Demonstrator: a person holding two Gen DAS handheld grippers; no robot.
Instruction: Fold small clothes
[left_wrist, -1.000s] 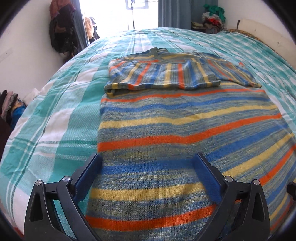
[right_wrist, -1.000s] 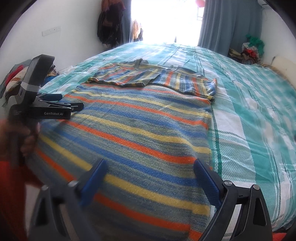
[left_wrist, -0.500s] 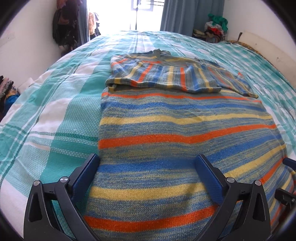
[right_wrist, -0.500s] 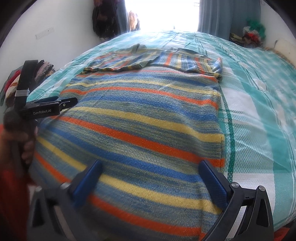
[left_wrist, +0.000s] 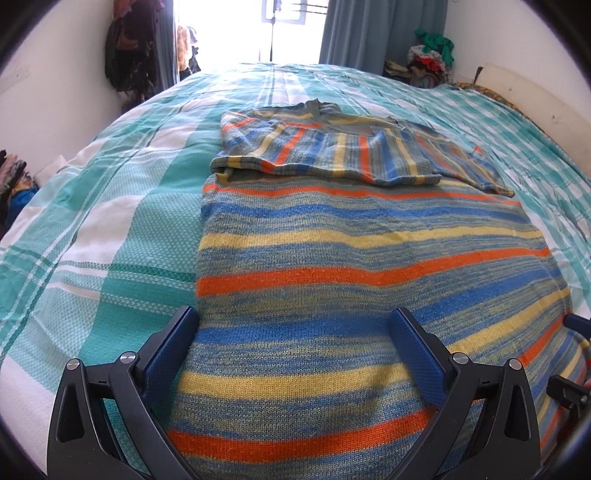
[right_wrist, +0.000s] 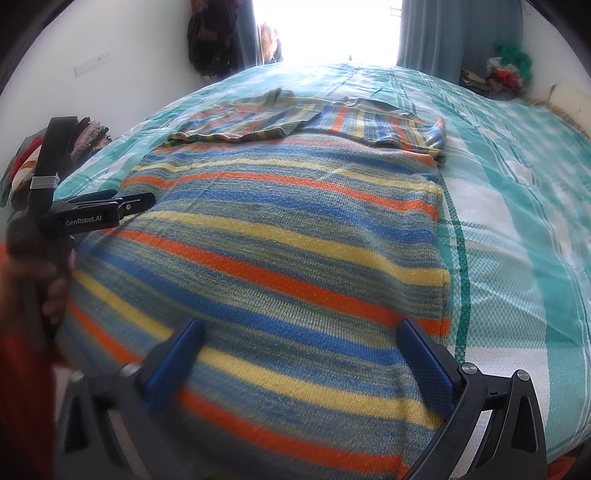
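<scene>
A knitted sweater (left_wrist: 332, 258) with blue, yellow and orange stripes lies flat on the bed, hem toward me. Both sleeves (left_wrist: 325, 155) are folded across its chest at the far end. My left gripper (left_wrist: 293, 328) hovers open over the hem's left part; its left finger (left_wrist: 177, 339) sits at the sweater's side edge, and nothing is held. In the right wrist view the sweater (right_wrist: 277, 240) fills the middle. My right gripper (right_wrist: 303, 343) stands wide open over the hem's right part, with only flat knit beneath. A hand holds the left gripper (right_wrist: 110, 206) at the left.
The bed cover (left_wrist: 110, 229) is teal and white check and stretches wide on both sides of the sweater (right_wrist: 517, 221). Dark clothes (left_wrist: 129, 55) hang on the far left wall. A pile of clothes (left_wrist: 432, 55) sits in the far right corner by a curtain.
Both views have tilted slightly. The right gripper's jaws have spread a little wider. The sweater lies as before.
</scene>
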